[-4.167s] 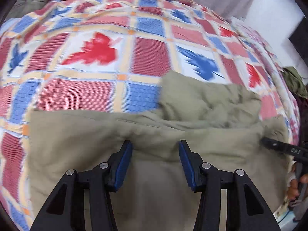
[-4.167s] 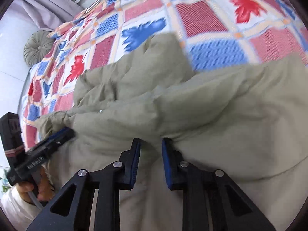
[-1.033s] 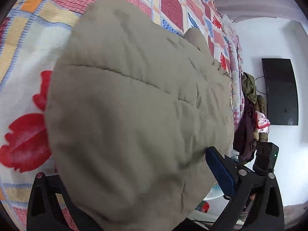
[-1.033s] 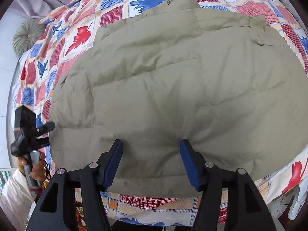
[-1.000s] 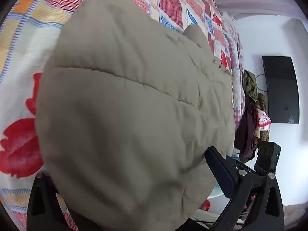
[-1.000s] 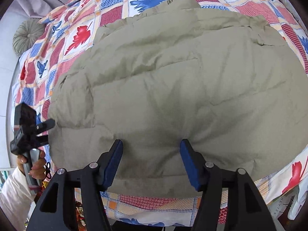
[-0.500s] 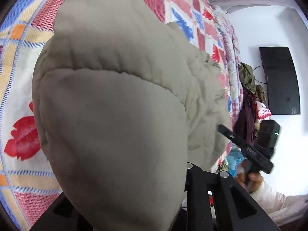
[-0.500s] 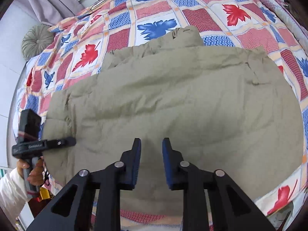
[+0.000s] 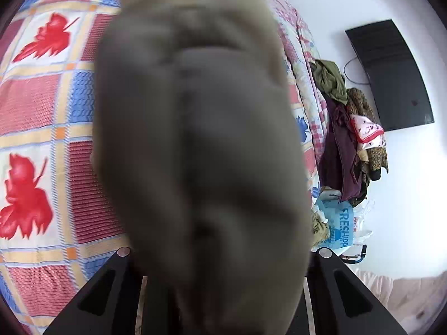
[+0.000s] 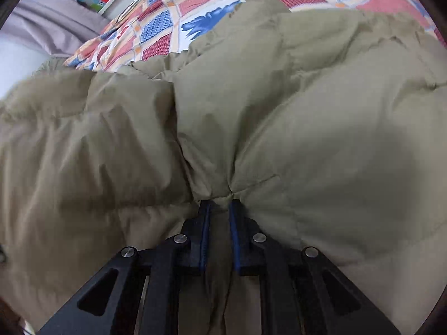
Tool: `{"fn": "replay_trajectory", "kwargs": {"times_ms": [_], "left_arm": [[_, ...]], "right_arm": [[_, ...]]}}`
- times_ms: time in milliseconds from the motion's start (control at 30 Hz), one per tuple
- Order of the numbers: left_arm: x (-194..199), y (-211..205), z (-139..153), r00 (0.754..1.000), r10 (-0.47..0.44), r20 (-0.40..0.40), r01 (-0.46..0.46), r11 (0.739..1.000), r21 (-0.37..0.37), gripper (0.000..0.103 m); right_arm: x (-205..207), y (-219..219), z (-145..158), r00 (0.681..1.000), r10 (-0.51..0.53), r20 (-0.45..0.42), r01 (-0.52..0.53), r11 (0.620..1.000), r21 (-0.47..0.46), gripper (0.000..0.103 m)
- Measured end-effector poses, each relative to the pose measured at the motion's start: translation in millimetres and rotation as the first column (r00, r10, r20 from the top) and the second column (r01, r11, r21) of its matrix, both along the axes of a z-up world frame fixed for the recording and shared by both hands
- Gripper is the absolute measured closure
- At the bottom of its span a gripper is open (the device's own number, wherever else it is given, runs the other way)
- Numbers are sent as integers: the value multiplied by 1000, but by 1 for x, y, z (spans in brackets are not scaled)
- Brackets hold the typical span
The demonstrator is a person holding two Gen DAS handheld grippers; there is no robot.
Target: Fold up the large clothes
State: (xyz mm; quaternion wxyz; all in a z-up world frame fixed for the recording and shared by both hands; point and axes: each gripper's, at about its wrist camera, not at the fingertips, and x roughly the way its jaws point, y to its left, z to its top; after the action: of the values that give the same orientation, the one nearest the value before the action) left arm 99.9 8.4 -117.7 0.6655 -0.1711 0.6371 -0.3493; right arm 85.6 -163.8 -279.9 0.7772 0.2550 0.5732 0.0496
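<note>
Olive-drab padded fabric is filling both views — a puffy quilted jacket [image 10: 321, 128] is lying spread across a bed whose patchwork quilt [image 9: 36, 106] is showing red and blue leaf squares with yellow bands.

In the right wrist view the right gripper [image 10: 219, 209] is pointing steeply down into the jacket near its closer edge. Its blue-lined fingers [image 10: 204, 234] are closing, standing only a narrow gap apart, and a pinched fold of the jacket is sitting between them, with creases radiating from the tips. To the left of that pinch a bulging section of the jacket is rising higher than the part lying flat on the quilt.

In the left wrist view the left gripper [image 9: 220, 251] is clamped on a thick, blurred bunch of the same jacket [image 9: 201, 145], which is hanging close in front of the lens and hiding the fingertips; only the black outer arms are showing at either side. Beyond the bed's edge a heap of clothes [image 9: 352, 139] is hanging beside a white wall, with a dark flat screen [image 9: 391, 75] mounted on it and a blue printed bag [image 9: 338, 229] sitting below.
</note>
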Motion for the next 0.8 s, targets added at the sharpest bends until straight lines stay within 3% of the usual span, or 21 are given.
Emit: {"fn": "replay_trajectory", "kwargs": {"times_ms": [133,233,333,367,567,800], "left_arm": [[2,-59,12,999,-39,15,38,996,75,77],[8,-87,17,999,-50,8,50,997,65,65],[14,-111,17,997,-73,-22,74,997,15,41],[15,-115,15,996,-81,-32,81,997,5,39],[26,-169,-18,982,-154,-112,141,984,-112,38],[16,-233,-60,973,-213,-92,206,975,-78,38]], "right_arm": [[-1,-11,-10,1000,-22,-10,23,997,74,91],[-2,-22,-16,998,-50,-27,53,988,148,93],[-5,-37,-11,997,-65,-52,75,973,218,93],[-9,-46,-5,996,-79,-39,86,968,234,93],[-55,-114,30,977,-211,10,201,946,253,91],[-107,-170,38,946,-325,-13,320,921,223,91]]}}
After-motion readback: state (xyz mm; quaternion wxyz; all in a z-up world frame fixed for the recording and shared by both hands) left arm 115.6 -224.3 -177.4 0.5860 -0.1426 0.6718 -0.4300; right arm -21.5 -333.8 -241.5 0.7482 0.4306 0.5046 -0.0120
